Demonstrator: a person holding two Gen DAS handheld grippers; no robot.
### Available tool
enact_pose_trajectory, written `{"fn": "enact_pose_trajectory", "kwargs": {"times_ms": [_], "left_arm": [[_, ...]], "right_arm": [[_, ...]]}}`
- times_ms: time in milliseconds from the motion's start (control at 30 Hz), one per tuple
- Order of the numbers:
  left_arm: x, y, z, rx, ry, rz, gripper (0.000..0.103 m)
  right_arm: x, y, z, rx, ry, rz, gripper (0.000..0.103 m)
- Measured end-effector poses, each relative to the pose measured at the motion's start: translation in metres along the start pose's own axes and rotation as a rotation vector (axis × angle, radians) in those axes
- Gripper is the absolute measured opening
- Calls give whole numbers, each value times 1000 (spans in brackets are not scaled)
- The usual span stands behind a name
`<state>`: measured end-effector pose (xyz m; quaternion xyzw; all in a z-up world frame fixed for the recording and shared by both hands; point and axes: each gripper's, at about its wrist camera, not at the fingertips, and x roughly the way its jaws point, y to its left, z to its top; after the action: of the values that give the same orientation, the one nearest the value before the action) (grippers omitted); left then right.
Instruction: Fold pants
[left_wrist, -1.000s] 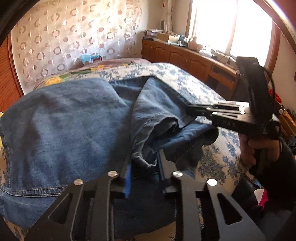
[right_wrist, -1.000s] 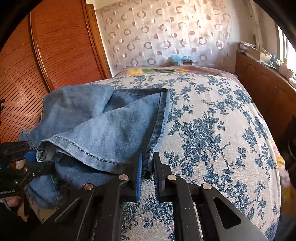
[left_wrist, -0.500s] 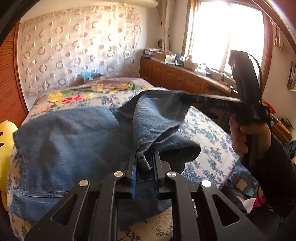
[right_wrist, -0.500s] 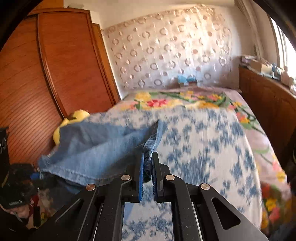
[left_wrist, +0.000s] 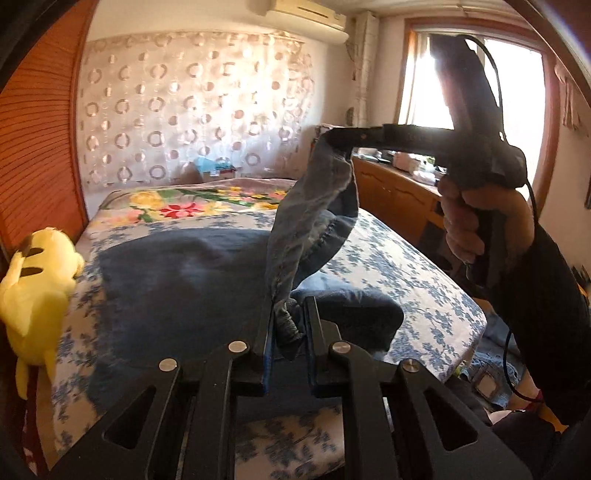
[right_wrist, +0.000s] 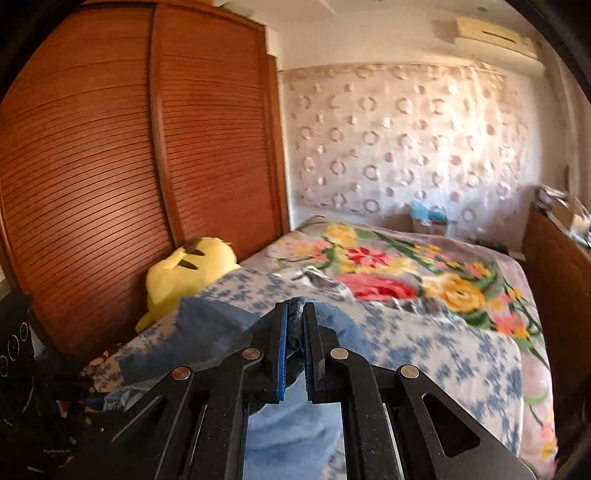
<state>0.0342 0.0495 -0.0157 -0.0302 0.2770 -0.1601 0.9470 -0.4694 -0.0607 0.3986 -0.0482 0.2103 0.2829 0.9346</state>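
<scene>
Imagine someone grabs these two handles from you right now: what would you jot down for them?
Left gripper: fingers clamped on one bunched edge of the blue denim pants.
Right gripper: fingers clamped on another edge of the same pants, held higher, so a strip of denim hangs stretched between the two.
Where things are: most of the pants lie on the blue-flowered white bedspread; a yellow plush toy sits at the bed's edge by the wooden wardrobe.
Done: both edges gripped and raised.
Left: probably carry the raised part over the rest, lay it flat, release, then fold again.
</scene>
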Motion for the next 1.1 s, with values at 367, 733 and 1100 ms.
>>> {"fn": "enact_pose_trajectory", "kwargs": {"times_ms": [367,733,1100], "left_arm": [[-14,41,-27,-81,8,51,15],[-9,74,-52,-140,72,68,16],[-16,96,-56,-168,82,147,31]], "right_arm": [[85,34,30,-129,65,99,7],[158,57,40,-175,189,125,8],[137,39,48,-133,185,109,39]]}}
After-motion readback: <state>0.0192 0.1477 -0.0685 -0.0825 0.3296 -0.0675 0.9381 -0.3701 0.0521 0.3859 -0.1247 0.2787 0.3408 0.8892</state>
